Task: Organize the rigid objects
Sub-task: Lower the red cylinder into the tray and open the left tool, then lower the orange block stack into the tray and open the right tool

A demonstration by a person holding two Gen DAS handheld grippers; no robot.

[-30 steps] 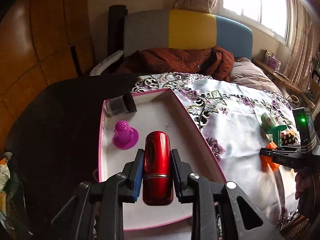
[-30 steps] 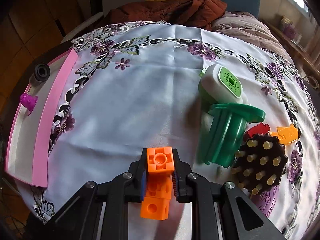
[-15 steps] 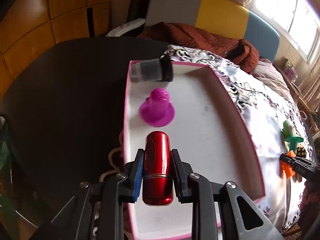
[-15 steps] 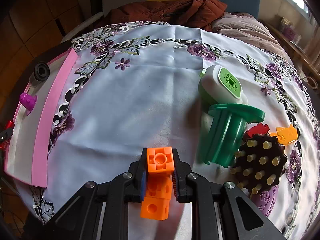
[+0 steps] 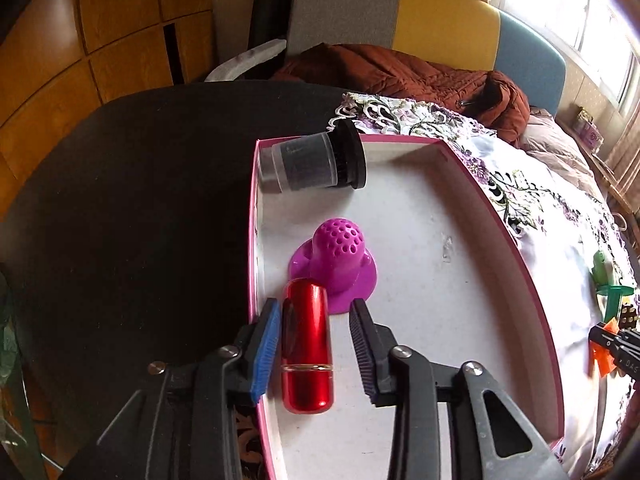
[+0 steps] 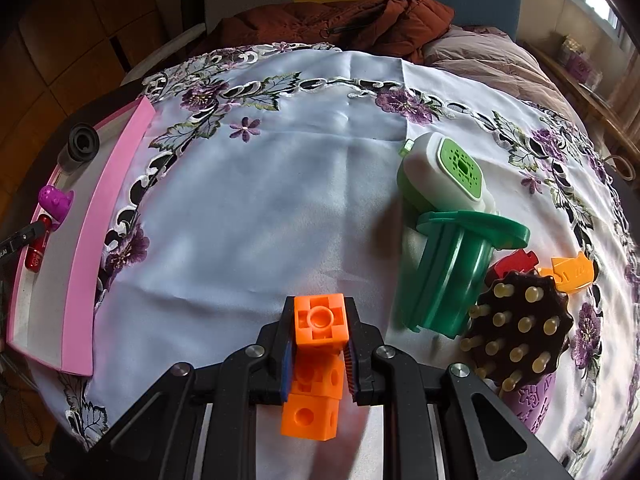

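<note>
The left gripper (image 5: 314, 354) jaws are being opened around the red tube (image 5: 306, 346) in the tray (image 5: 520, 264); orange blocks (image 6: 318, 364) are pinched by the right gripper (image 6: 318, 354).

A tray (image 5: 516, 256) sits at the table's left edge; inside, along its left wall, lie a jar (image 5: 312, 158), a perforated cone (image 5: 334, 256), and a cylinder (image 5: 306, 344).

The surface (image 6: 72, 128) carries a cloth (image 6: 280, 208), with a tray (image 6: 108, 216) at nine o'clock. At three o'clock on the cloth lie a green holder (image 6: 452, 272) and a brush (image 6: 520, 332).
</note>
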